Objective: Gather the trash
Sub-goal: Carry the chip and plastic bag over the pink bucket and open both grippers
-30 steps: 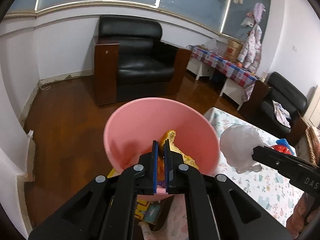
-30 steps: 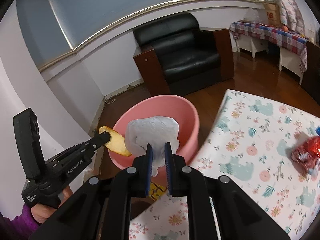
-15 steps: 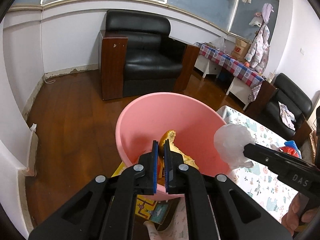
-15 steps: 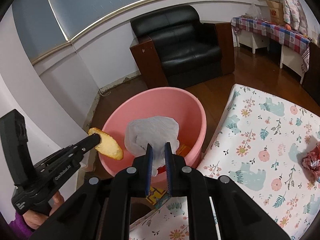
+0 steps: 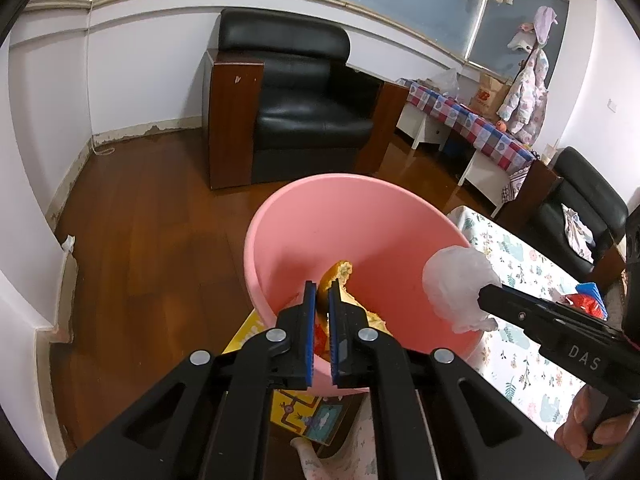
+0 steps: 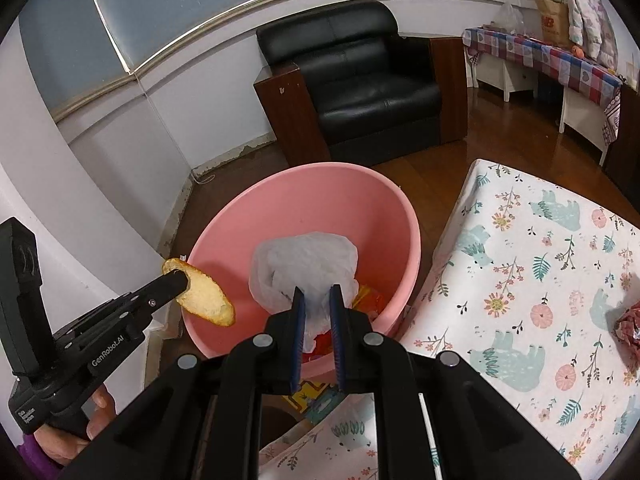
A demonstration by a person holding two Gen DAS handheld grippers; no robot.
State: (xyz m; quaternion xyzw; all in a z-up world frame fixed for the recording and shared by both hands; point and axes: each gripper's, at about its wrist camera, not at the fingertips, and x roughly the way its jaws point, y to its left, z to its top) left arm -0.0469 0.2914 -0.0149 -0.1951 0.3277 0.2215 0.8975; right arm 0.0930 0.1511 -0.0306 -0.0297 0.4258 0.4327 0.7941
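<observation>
A pink basin (image 5: 304,216) (image 6: 280,184) stands on the floor beside the table. My left gripper (image 5: 322,288) hangs over its near rim with a piece of bread (image 5: 340,276) (image 6: 204,300) between its blue pads; the jaws are opening, and the pads still touch the bread. My right gripper (image 6: 316,292) is shut on a crumpled white plastic bag (image 6: 308,264) (image 5: 456,284), held above the inside of the basin. Red and orange wrappers (image 6: 368,298) lie at the basin's bottom. A red wrapper (image 6: 628,324) lies on the table.
The table with a floral cloth (image 6: 540,280) is right of the basin. A yellow box (image 5: 304,412) lies under the basin's near side. A black armchair (image 5: 304,120) stands behind on the wooden floor. A white wall ledge runs along the left.
Both grippers have come forward and down toward the basin, which now looms larger. The bag now hangs over the basin's inside. The gap between the left pads looks slightly wider.
</observation>
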